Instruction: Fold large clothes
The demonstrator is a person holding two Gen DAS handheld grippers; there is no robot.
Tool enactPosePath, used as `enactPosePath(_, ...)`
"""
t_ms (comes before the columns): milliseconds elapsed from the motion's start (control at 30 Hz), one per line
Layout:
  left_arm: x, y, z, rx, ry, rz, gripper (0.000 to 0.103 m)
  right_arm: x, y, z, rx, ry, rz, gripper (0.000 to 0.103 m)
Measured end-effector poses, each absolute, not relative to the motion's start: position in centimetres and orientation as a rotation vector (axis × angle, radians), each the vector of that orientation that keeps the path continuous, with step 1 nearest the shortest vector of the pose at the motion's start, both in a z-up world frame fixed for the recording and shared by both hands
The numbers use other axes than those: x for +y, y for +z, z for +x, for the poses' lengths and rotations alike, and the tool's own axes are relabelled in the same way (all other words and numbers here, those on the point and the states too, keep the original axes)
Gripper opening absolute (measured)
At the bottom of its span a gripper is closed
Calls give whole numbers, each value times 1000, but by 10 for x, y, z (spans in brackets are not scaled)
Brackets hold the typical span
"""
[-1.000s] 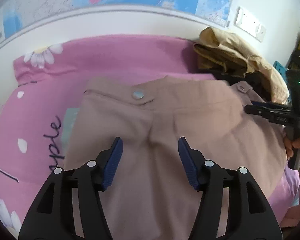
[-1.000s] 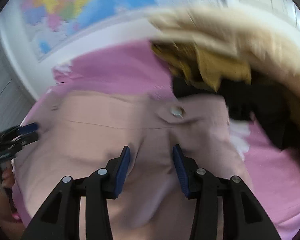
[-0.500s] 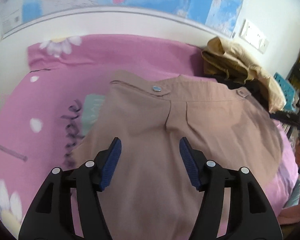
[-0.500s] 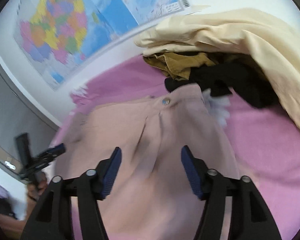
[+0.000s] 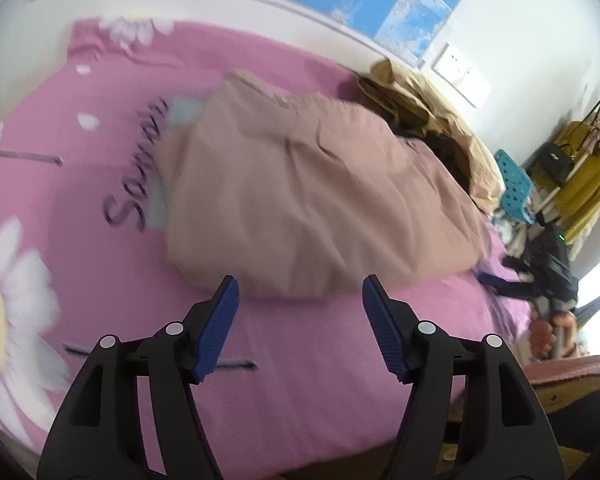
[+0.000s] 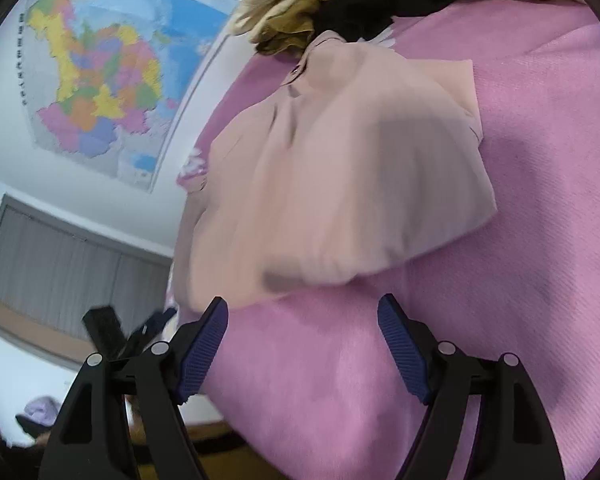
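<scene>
A beige-pink garment (image 5: 300, 200) lies folded in a rounded bundle on the pink bedspread (image 5: 320, 360); it also shows in the right wrist view (image 6: 340, 184). My left gripper (image 5: 300, 320) is open and empty, just short of the bundle's near edge. My right gripper (image 6: 302, 340) is open and empty, over bare bedspread (image 6: 520, 280) just below the garment's folded edge. The right gripper also shows at the right in the left wrist view (image 5: 500, 282), and the left gripper at the lower left in the right wrist view (image 6: 156, 320).
A pile of tan, mustard and black clothes (image 5: 432, 120) lies at the head of the bed, touching the garment's far end; it also shows in the right wrist view (image 6: 320, 4). A map (image 6: 96, 80) hangs on the wall. A blue chair (image 5: 514, 188) stands beyond the bed.
Both grippers have pulled back off the garment toward the bed's near edge, staying open. The garment, spread flat under them before, now lies as a folded bundle ahead of them.
</scene>
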State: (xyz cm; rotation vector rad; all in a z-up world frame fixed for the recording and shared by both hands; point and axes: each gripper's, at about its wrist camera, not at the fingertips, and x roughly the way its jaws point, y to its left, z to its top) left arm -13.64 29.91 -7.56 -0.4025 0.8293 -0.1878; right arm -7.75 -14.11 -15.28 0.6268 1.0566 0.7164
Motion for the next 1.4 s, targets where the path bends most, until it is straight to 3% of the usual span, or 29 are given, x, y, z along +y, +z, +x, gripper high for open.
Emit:
enactPosePath(233, 279, -103, -131, 901, -244, -488, 67, -106, -146, -56, 1004, 597, 633, 84)
enactPosePath(467, 274, -103, -118, 873, -287, -592, 94, -73, -147, -32, 956, 609, 665, 84)
enactPosePath(1033, 277, -106, -90, 843, -296, -700, 97, -36, -140, -55, 1069, 743, 682, 88)
enactPosePath(1067, 275, -105, -88, 843, -295, -698, 97, -35, -139, -53, 1066, 745, 675, 84)
enactPosePath(1167, 276, -106, -83, 838, -292, -711, 97, -39, -143, -44, 1075, 732, 678, 51)
enactPosePath(1233, 284, -108, -78, 827, -263, -769, 88, -48, -144, -41, 1064, 748, 715, 41)
enactPosePath(1300, 293, -112, -71, 827, -226, -801, 58, -58, -143, -41, 1044, 752, 749, 36)
enactPosePath(1400, 316, -125, -60, 817, -199, -904, 37, -72, -146, -41, 1039, 713, 769, 38)
